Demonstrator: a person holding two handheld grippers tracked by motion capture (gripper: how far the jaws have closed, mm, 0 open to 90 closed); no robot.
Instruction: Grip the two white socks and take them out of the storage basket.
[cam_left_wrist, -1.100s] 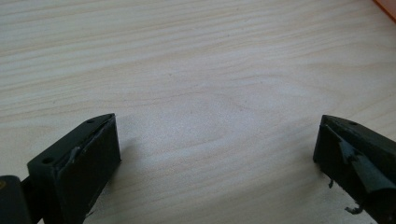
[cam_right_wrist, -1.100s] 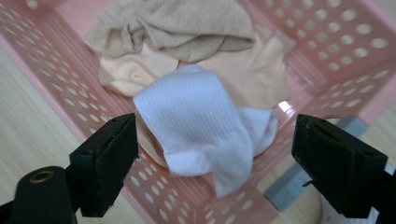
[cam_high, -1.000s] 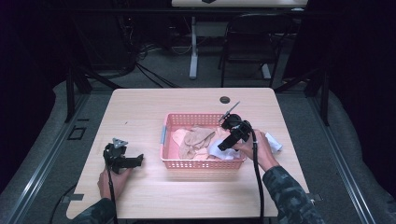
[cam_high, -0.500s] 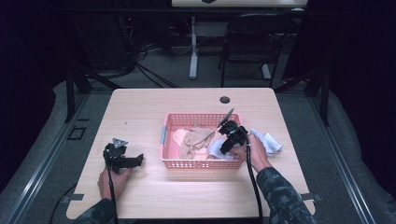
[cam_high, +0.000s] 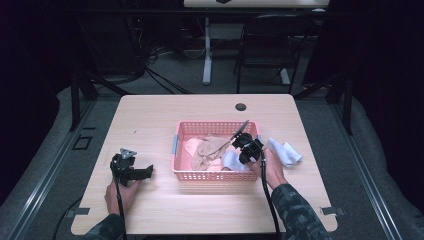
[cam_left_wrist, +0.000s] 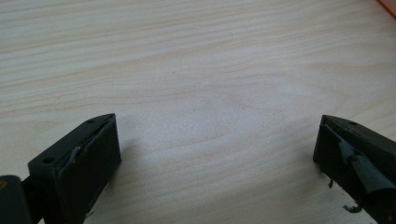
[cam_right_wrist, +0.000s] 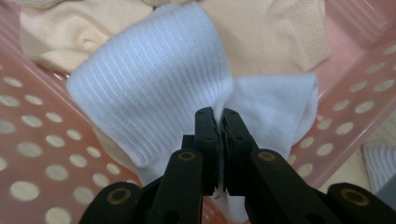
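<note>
Right gripper (cam_right_wrist: 219, 114): your jaws have just been closing and now pinch 1 white sock (cam_right_wrist: 154, 93) at the pink basket's (cam_high: 215, 176) 4 o'clock corner. Step in hand: pickup. Next, lift clear of the rim. Left gripper (cam_high: 131, 169) rests spread, idle.

White ribbed sock (cam_right_wrist: 154, 93) lay in a pink perforated basket (cam_high: 215, 131).
Cream socks (cam_right_wrist: 261, 35) sat behind it; the bench (cam_high: 150, 115) was pale wood-grain, the right gripper (cam_right_wrist: 217, 116) black.
</note>
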